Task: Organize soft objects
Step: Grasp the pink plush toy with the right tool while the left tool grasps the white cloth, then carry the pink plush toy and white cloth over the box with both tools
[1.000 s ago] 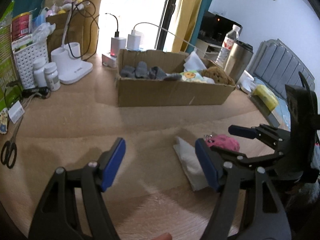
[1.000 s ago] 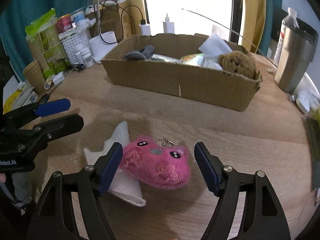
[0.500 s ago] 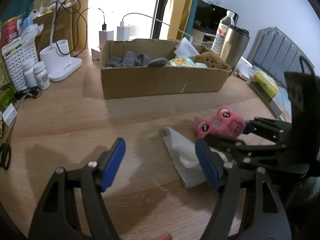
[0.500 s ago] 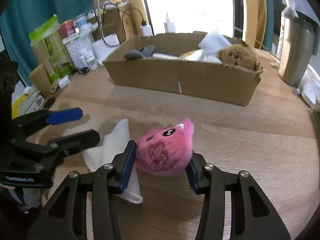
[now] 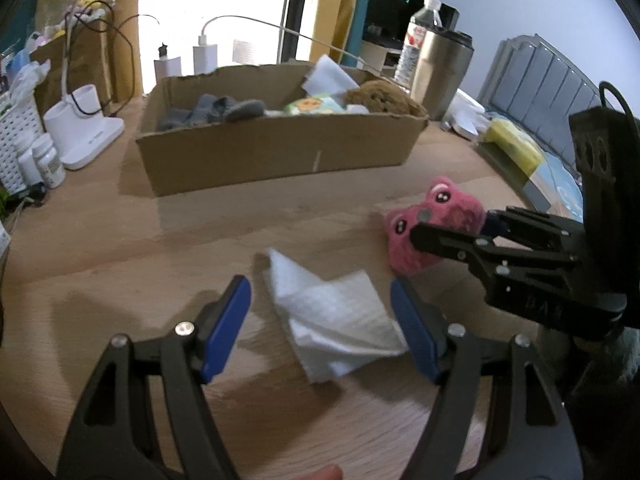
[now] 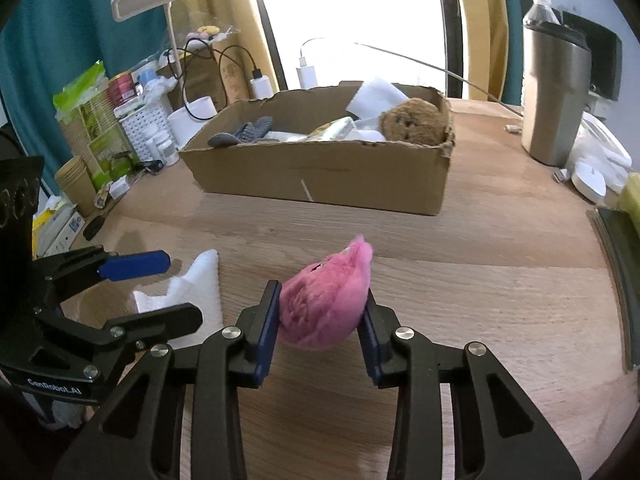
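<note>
Squeezing the pink plush toy (image 6: 326, 306) between their blue pads, the right tongs (image 6: 320, 320) hold it off the wooden bench (image 6: 500, 300), its fur bulging out above the pads. In the left wrist view the same toy (image 5: 434, 220) shows its face with two dark eyes, pinched at the tip of the right tongs (image 5: 452, 232). The left tongs (image 5: 320, 328) stand wide apart, with nothing gripped, and their fingers straddle a crumpled white cloth (image 5: 332, 320) that lies flat on the bench (image 5: 120, 248). From the right wrist view that cloth (image 6: 192, 292) lies just to the left of the toy, partly under the left tongs (image 6: 156, 292).

Further back, in the middle of the bench, sits an open cardboard box (image 6: 320, 176). It holds a grey glove (image 6: 244, 134) at its left end, a printed packet (image 6: 332, 128) and white paper (image 6: 374, 94) in the middle, and a brown plush (image 6: 414, 120) at its right end. A steel tumbler (image 6: 554, 96) stands to the right of the box, with a clear water bottle (image 6: 540, 6) behind it. To the left of the box are a white lamp base (image 5: 84, 136), small white pill bottles (image 5: 46, 160) and a white perforated basket (image 6: 142, 124). Chargers (image 5: 206, 56) with cables stand behind the box, against the bright window.
</note>
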`<state>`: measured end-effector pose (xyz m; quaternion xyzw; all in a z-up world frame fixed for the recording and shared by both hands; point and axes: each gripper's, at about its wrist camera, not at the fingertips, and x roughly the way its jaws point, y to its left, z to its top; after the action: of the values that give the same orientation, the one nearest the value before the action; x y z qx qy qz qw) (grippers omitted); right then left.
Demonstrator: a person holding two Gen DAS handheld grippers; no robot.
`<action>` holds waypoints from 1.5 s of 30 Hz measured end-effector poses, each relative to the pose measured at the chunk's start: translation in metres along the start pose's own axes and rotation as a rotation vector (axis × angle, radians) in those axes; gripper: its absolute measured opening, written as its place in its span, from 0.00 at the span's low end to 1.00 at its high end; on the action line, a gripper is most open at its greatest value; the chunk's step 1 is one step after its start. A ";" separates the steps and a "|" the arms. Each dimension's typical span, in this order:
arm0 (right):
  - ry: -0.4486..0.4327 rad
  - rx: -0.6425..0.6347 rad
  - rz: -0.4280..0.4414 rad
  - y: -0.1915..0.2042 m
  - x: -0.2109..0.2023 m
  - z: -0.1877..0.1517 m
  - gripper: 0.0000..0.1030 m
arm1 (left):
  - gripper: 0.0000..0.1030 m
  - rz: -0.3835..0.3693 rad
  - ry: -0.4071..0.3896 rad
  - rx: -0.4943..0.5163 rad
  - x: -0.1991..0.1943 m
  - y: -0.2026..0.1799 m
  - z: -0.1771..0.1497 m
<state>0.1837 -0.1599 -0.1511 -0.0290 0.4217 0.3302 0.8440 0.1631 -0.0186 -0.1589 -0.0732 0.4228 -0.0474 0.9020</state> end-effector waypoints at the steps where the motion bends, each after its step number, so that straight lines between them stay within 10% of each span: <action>1: -0.001 0.004 0.001 -0.002 0.000 -0.001 0.37 | 0.72 -0.003 0.007 0.000 0.002 -0.001 -0.001; 15: -0.017 0.031 0.014 -0.011 -0.004 -0.005 0.37 | 0.70 0.072 0.068 0.071 0.027 -0.019 -0.010; 23: -0.034 0.025 0.014 -0.009 -0.010 -0.002 0.37 | 0.20 0.017 0.063 0.115 0.022 -0.027 -0.014; 45: -0.118 -0.028 -0.001 0.000 -0.038 0.037 0.37 | 0.18 -0.029 -0.073 0.075 -0.025 -0.014 0.017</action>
<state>0.1937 -0.1676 -0.0996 -0.0215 0.3664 0.3367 0.8671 0.1593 -0.0269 -0.1268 -0.0473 0.3864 -0.0734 0.9182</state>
